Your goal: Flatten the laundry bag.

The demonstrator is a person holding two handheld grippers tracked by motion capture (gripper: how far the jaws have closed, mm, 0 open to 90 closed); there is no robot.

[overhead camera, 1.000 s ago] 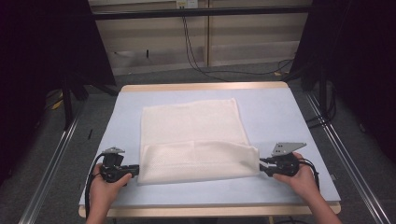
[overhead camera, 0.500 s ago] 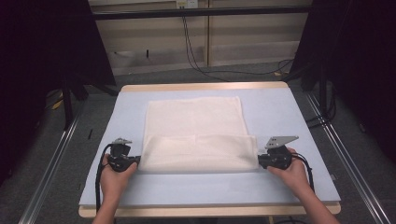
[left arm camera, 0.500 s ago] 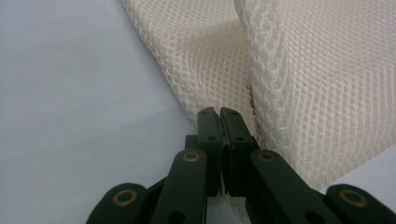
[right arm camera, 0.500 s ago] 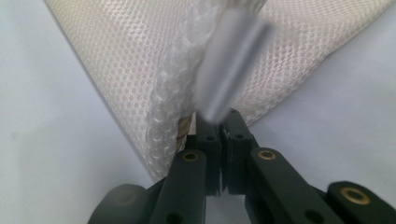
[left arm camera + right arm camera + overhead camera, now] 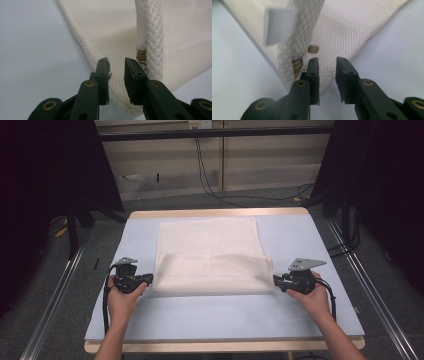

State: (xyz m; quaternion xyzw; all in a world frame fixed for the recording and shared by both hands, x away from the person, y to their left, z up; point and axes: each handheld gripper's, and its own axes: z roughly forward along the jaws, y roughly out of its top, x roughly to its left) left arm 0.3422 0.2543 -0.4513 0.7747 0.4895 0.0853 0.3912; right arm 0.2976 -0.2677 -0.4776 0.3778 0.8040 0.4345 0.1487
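A cream woven towel (image 5: 210,240) lies on the pale blue table (image 5: 210,315), its near part folded over as a band (image 5: 212,275). My left gripper (image 5: 148,279) sits at the band's left end and my right gripper (image 5: 276,280) at its right end. In the left gripper view the jaws (image 5: 117,62) stand apart with nothing between them, and the towel's hemmed edge (image 5: 152,45) lies just to the right. In the right gripper view the jaws (image 5: 325,61) also gape empty beside the hem and a white label (image 5: 278,26). Both pairs of jaws have just been opening.
The table's wooden rim (image 5: 215,212) runs along the far side. Metal rails (image 5: 50,315) flank the table on the floor. Dark frame posts and cables (image 5: 210,175) stand behind it. Bare blue surface lies between the towel and the near edge.
Both hands carried the towel's near edge away from the person, laying it over the rest. The grippers have let go of the corners.
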